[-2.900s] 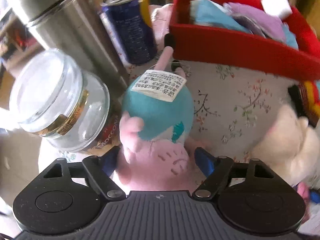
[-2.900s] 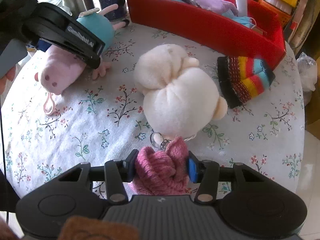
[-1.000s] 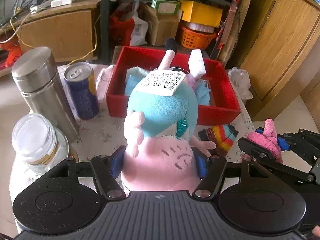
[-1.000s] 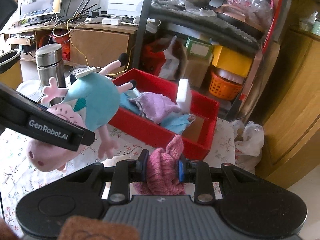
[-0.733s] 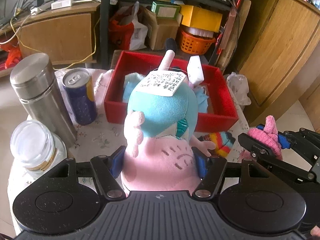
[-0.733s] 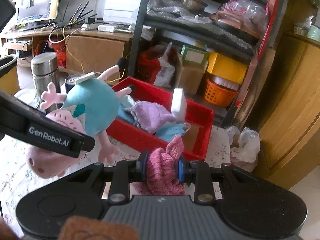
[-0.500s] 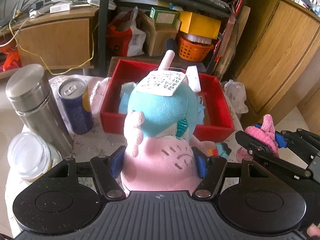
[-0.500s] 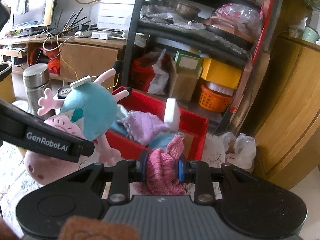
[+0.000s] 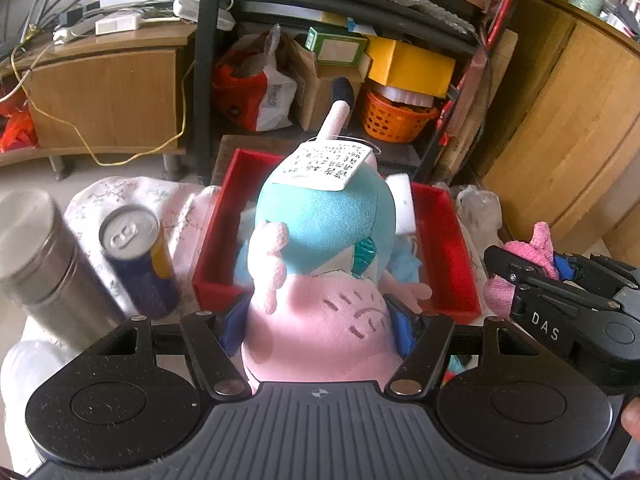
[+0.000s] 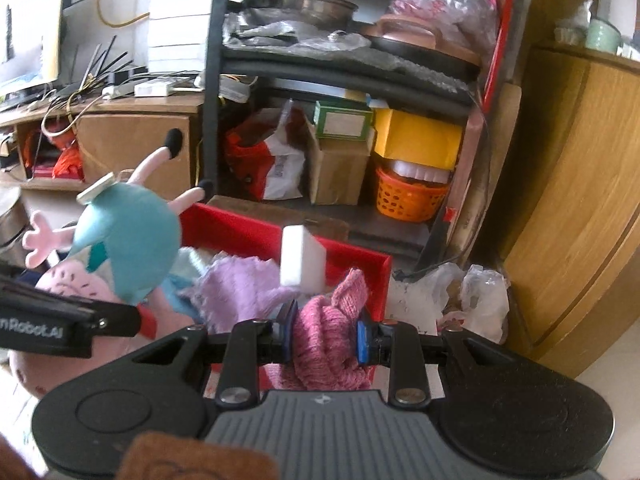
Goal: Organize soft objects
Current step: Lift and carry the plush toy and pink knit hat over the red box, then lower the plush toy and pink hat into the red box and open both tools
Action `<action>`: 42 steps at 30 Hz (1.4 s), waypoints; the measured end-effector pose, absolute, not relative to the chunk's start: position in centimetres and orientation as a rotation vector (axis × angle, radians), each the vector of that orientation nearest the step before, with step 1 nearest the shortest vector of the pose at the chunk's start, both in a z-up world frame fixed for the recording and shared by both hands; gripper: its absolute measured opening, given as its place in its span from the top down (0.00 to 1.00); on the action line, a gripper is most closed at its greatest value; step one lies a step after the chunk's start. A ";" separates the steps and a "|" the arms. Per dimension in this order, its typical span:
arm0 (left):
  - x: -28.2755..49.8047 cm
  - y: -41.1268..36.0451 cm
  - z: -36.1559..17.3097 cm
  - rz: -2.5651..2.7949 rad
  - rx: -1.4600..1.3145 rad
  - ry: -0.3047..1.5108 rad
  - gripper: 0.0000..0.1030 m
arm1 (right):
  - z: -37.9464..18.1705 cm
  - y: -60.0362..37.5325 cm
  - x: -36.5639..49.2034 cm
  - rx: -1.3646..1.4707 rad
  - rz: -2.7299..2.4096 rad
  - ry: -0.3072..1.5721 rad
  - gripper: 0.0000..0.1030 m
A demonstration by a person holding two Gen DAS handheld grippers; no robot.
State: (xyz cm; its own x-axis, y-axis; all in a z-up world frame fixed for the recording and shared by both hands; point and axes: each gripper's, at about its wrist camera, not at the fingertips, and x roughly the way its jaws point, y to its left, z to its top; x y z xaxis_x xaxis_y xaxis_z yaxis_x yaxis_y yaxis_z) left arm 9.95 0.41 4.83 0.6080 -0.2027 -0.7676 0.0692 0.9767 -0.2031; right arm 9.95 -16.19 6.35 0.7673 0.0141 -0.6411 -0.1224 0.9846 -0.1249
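Observation:
My left gripper (image 9: 318,322) is shut on a pink pig plush (image 9: 320,264) with a teal dress and a white tag, held in the air over the red box (image 9: 214,240). The plush also shows at the left of the right wrist view (image 10: 124,252). My right gripper (image 10: 325,338) is shut on a pink knitted item (image 10: 330,340), held beside the right end of the red box (image 10: 372,268); it shows in the left wrist view (image 9: 524,256) too. The box holds a lilac cloth (image 10: 236,288), blue cloths and a white sponge (image 10: 300,256).
A blue drink can (image 9: 140,260) and a steel flask (image 9: 44,268) stand on the floral tablecloth (image 9: 120,196) left of the box. Behind the table are a black shelf rack (image 10: 360,72) with boxes and an orange basket (image 10: 408,196), and a wooden cabinet (image 10: 580,200) at right.
Both grippers have lifted their plush and knitted item off the table and carried them up and forward toward the red box. Both stay shut.

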 end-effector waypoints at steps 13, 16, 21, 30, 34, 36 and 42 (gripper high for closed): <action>16.5 0.7 3.3 -0.112 -0.137 0.912 0.34 | 3.6 -16.6 17.7 -0.136 0.058 0.722 1.00; 17.4 0.6 2.7 -0.101 -0.137 0.909 0.34 | 2.4 -16.9 19.0 -0.107 0.051 0.741 0.99; 18.2 0.5 2.2 -0.106 -0.132 0.904 0.32 | 0.9 -17.0 19.9 -0.112 0.051 0.757 0.82; 17.1 1.1 4.0 -0.103 -0.148 0.854 0.25 | 1.7 -18.2 19.6 -0.043 0.047 0.752 0.48; 15.9 0.8 4.1 -0.124 -0.139 0.871 0.25 | 2.5 -18.8 18.9 -0.021 0.043 0.760 0.48; 15.3 0.4 4.1 -0.127 -0.134 0.873 0.25 | 2.9 -18.8 18.3 -0.029 0.042 0.759 0.48; 14.2 -0.3 4.2 -0.145 -0.124 0.873 0.25 | 3.7 -18.3 16.6 -0.093 0.036 0.753 0.48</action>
